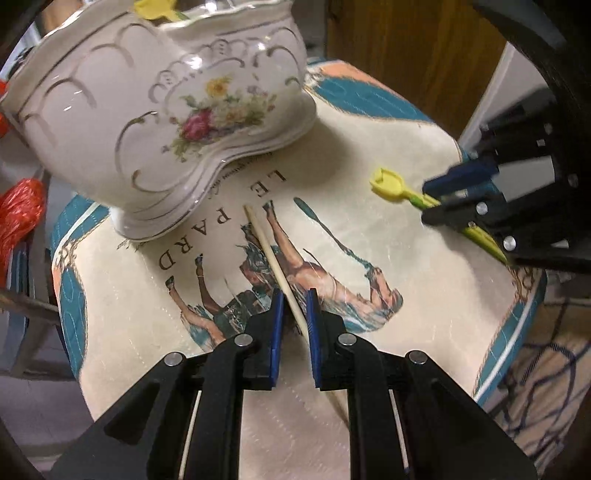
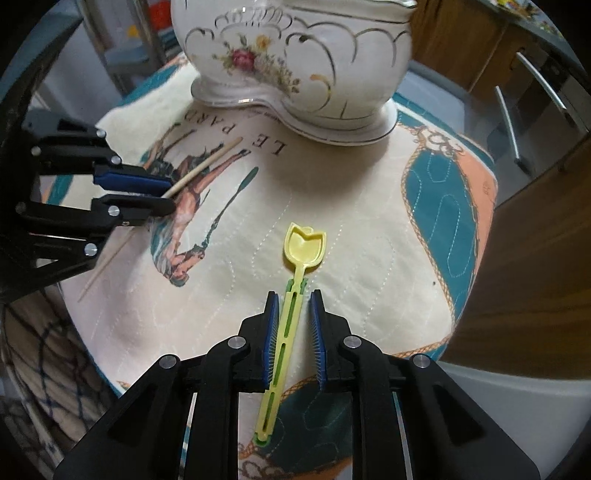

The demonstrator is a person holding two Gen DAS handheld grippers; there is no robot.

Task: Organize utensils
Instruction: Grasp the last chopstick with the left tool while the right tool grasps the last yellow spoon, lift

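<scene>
On the quilted mat [image 1: 369, 206] printed with a horse and the letters "LE PARD" lie two loose utensils: one wooden chopstick [image 1: 275, 264] and one yellow tulip-shaped spoon [image 2: 295, 291]. One white floral porcelain vase [image 1: 147, 122] stands at the mat's far edge. The left gripper [image 1: 295, 299] straddles the chopstick, jaws parted, the stick lying in the gap close to the right pad. The right gripper [image 2: 293, 299] likewise brackets the spoon's slotted handle with jaws apart, not pinching. Only the left wrist view shows a second yellow spoon [image 1: 155, 9] sticking out of the vase's mouth and orange netting [image 1: 20, 210] at the left; only the right wrist view shows metal cabinet handles [image 2: 532, 81].
</scene>
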